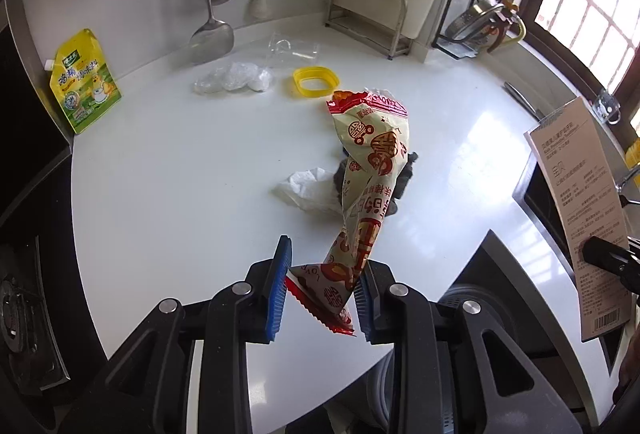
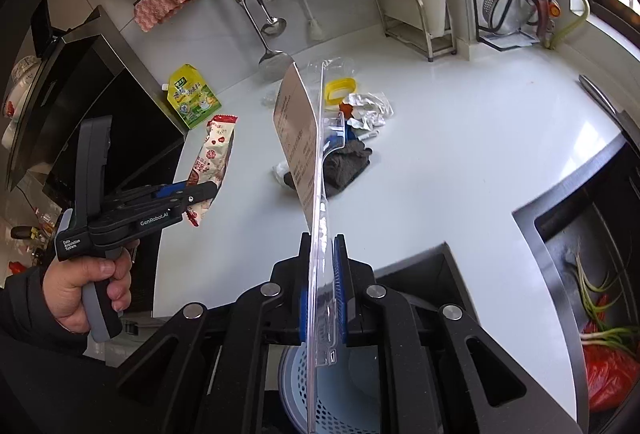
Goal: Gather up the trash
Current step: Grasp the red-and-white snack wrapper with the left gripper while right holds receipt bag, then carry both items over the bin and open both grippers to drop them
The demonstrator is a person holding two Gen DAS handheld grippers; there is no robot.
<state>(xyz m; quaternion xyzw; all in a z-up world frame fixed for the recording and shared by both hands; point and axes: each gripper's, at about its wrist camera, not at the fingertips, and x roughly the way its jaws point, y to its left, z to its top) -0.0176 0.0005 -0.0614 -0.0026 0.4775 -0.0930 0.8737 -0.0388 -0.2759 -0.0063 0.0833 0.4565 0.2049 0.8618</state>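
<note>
My left gripper (image 1: 326, 262) is shut on the lower end of a red and cream snack wrapper (image 1: 372, 161), which hangs lifted above the white counter (image 1: 180, 173). The right wrist view shows that same gripper (image 2: 200, 193) at the left with the wrapper (image 2: 214, 149), held in a person's hand (image 2: 80, 290). My right gripper (image 2: 323, 240) is shut on a clear blister pack with a printed card back (image 2: 298, 121), standing on edge. This pack (image 1: 580, 201) also shows at the right edge of the left wrist view. A white tissue (image 1: 308, 189) and a grey cloth (image 1: 404, 177) lie on the counter.
A yellow lid ring (image 1: 315, 81), crumpled clear plastic (image 1: 232, 77) and a clear cup (image 1: 294, 49) lie farther back. A yellow seasoning pouch (image 1: 86, 81) leans at the left by the stove. A blue perforated basket (image 2: 352, 386) sits below my right gripper. A sink (image 2: 560, 234) is at the right.
</note>
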